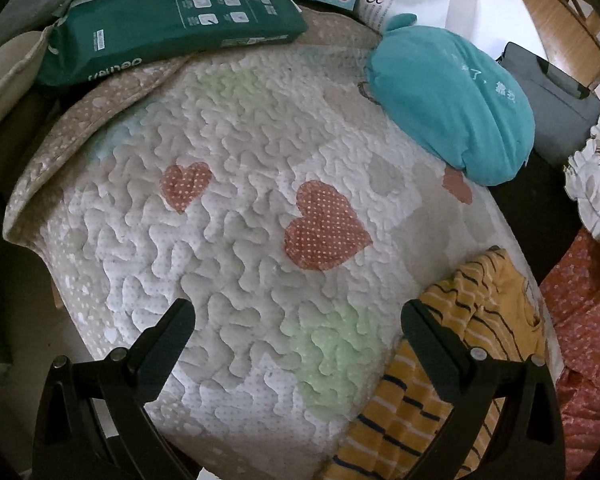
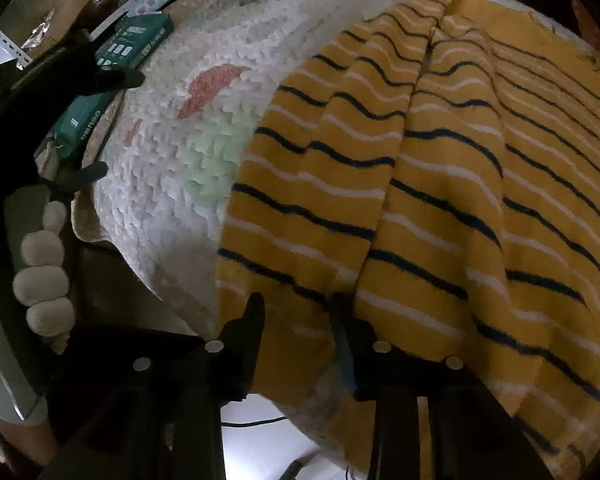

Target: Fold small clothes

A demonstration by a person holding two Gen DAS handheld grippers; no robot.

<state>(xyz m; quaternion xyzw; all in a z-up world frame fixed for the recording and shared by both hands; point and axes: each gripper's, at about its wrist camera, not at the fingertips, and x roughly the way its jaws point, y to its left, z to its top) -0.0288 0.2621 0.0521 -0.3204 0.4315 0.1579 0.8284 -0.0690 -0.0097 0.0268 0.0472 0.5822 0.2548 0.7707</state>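
Right wrist view, nearest: the right gripper (image 2: 298, 312) reaches the near hem of the yellow striped garment (image 2: 440, 168), its two fingers set a narrow gap apart with the fabric edge lying between and over them; whether the cloth is truly pinched cannot be told. The garment lies rumpled in long folds over the near right part of the quilted mat (image 2: 160, 184). Left wrist view: the left gripper (image 1: 298, 316) hovers above the mat (image 1: 236, 160) with fingers spread wide and nothing between them; the garment (image 1: 460, 340) sits just beside its right finger. Farther on, red dotted heart patches (image 1: 324, 226) mark the mat's middle. At the far edge rest a teal cushion (image 1: 448, 96) and a green package (image 1: 172, 20).
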